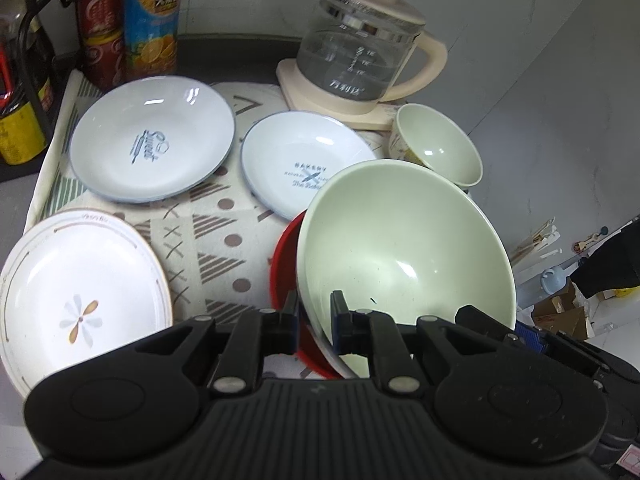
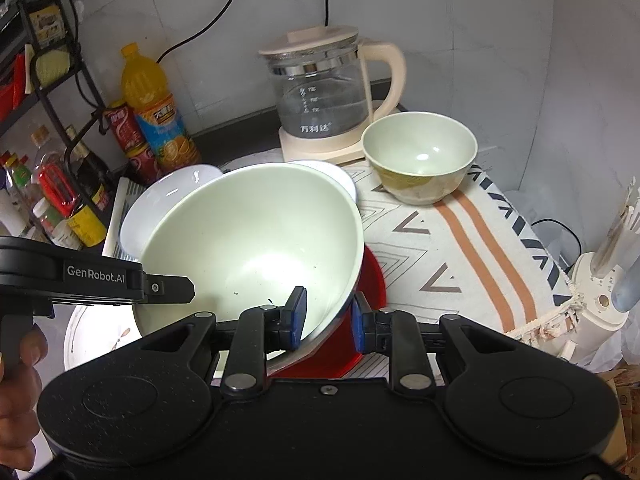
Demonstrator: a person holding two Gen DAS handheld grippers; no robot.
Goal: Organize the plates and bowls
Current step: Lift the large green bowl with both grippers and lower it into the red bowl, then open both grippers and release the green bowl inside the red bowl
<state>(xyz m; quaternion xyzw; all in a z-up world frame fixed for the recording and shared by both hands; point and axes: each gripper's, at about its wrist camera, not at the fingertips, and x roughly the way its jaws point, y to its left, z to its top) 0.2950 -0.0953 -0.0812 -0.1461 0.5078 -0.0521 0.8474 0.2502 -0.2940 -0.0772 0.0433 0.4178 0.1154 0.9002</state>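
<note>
Both grippers hold the same large pale-green bowl (image 1: 404,248), which is tilted and raised over a red dish (image 1: 286,280) lying under it on the patterned cloth (image 1: 216,240).

Left gripper (image 1: 314,320): fingers pinch the near-left rim of the large bowl, one finger inside the wall, the other outside between bowl and red dish. Gap between the pads is narrow; the rim fills it.

Right gripper (image 2: 329,320): fingers pinch the near-right rim of the large bowl, the left blue pad inside the wall and the right one outside. Contact of the outer pad is partly hidden by the rim, so the grip looks firm but is not fully confirmed.

Other tableware, left wrist view:
- Plate marked "Sweet" (image 1: 152,140), far left on the cloth.
- Plate marked "Bakery" (image 1: 304,160), just right of it, its near edge covered by the large bowl.
- Flower-pattern plate (image 1: 80,292), near left, apart from the others.
- Small green bowl (image 1: 438,142), upright, far right, just beside the base of the glass kettle (image 1: 356,48).

Far left, beyond the cloth: orange juice bottle (image 1: 150,20) and red cans (image 1: 100,28), standing together.
</note>
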